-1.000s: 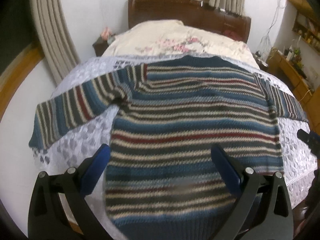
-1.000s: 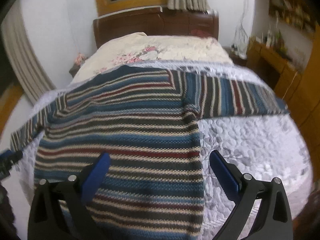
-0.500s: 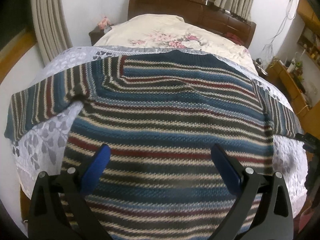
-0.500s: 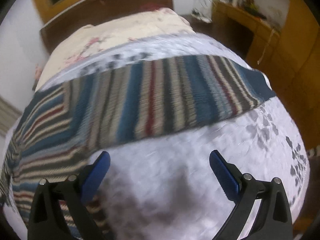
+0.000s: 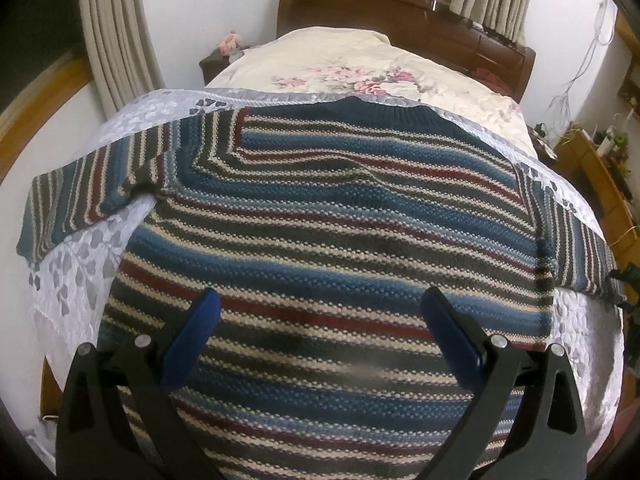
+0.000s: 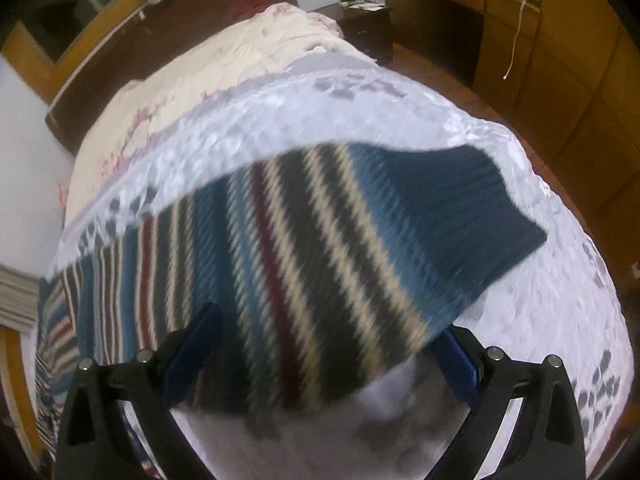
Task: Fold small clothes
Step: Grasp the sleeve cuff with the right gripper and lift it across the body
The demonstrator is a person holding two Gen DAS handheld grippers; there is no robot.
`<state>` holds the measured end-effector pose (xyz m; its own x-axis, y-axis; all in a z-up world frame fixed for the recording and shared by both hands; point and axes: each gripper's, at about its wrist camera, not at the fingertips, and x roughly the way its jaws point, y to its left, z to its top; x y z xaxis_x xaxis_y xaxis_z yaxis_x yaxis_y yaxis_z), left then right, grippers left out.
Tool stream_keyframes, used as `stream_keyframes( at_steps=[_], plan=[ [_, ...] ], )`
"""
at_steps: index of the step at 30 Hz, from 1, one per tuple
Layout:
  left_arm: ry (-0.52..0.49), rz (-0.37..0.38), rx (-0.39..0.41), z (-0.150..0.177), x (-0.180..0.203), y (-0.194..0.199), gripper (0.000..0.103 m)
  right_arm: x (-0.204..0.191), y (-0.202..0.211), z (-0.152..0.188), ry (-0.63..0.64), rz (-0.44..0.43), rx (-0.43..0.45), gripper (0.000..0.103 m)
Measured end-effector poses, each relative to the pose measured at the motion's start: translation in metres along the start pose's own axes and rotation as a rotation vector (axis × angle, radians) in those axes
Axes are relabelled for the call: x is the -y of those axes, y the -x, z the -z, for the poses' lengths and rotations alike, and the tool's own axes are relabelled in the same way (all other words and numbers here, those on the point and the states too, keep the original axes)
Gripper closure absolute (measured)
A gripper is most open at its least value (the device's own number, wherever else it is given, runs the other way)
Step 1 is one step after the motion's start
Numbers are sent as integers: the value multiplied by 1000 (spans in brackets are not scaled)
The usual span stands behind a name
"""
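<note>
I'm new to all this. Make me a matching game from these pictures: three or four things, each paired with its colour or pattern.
Things:
1. sweater
2. sleeve cuff
3. quilt
4. headboard

Looks:
A. dark brown wood
B. plain dark blue
C. cream with pink flowers
D. blue, red, cream and grey stripes

Pairs: 1-D, 2-B, 3-C, 4-A

We see a sweater (image 5: pixel 328 216) lying flat on a bedspread (image 5: pixel 76 276), with a quilt (image 5: pixel 360 68) and headboard (image 5: pixel 400 12) behind it.
</note>
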<state>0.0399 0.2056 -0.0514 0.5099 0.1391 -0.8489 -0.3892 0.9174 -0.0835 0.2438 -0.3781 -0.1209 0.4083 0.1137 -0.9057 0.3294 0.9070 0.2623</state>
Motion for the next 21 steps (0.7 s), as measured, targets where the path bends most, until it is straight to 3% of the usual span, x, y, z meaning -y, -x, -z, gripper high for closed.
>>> stream_keyframes(
  at_steps=[2, 5, 8, 10, 13, 15, 21],
  plan=[
    [0, -13, 1, 1, 3, 1, 3, 11, -2, -11, -29, -23, 6, 8],
    [-1, -33, 4, 3, 8, 3, 3, 26, -3, -20, -56, -68, 13, 26],
    [-1, -42, 2, 3, 13, 3, 3, 39, -2, -24, -65, -99, 20, 46],
    [-7, -44, 0, 2, 18, 2, 3, 42, 2, -24, -53, -110, 30, 69],
    [-24, -44, -2, 1, 26, 0, 3, 41, 10, -26, -11, -141, 52, 86],
    [-35, -40, -7, -2, 31, -3, 3, 40, 18, -24, 22, -150, 67, 92],
    [-32, -25, -13, -10, 34, -11, 3, 31, 25, -20, 52, -115, 80, 93]
  ],
)
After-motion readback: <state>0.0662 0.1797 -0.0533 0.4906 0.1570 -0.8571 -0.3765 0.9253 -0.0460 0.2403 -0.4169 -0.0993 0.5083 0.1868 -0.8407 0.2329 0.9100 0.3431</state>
